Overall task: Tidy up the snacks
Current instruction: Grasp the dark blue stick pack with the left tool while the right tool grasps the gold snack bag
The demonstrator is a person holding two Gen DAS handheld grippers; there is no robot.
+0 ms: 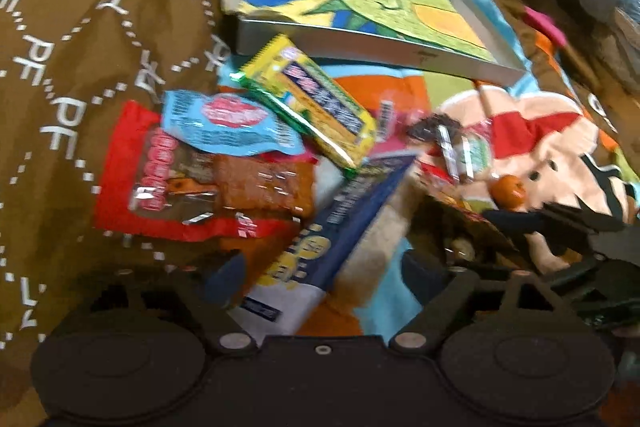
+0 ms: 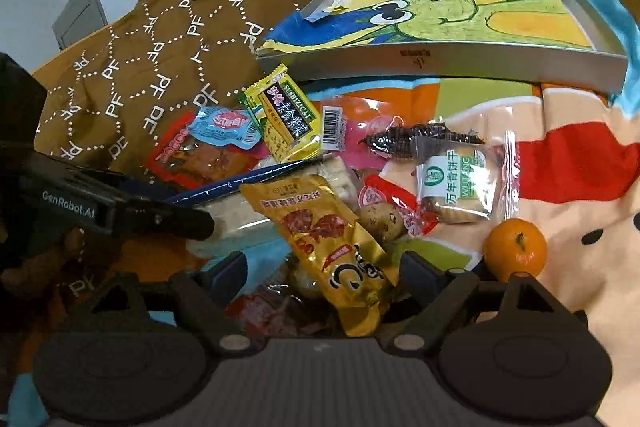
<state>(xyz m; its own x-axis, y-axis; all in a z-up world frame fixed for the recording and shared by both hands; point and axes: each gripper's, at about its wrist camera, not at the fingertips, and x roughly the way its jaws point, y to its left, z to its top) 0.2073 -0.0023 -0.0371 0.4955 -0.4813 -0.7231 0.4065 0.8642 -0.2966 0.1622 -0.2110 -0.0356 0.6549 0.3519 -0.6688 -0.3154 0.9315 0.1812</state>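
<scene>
A: Your left gripper [image 1: 324, 267]? Jaws wide around the blue packet [image 1: 340, 219], not closed on it.
B: Right gripper [image 2: 320, 267]: wide, astride the gold pouch [image 2: 332, 247]; tray [image 2: 440, 61] at twelve o'clock. Only the right view shows that pouch.

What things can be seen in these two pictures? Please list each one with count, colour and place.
tray: 1, silver, cartoon-lined, behind the pile
yellow packet: 1, pile's far left
light blue packet: 1, left, atop red packet
gold packet: 1, between right gripper's fingers
biscuit packet: 1, clear, green label, right
mandarin: 1, orange, near right
blue-edged packet: 1, between left gripper's fingers
brown quilt: 1, left
left gripper: black
right gripper: black
</scene>
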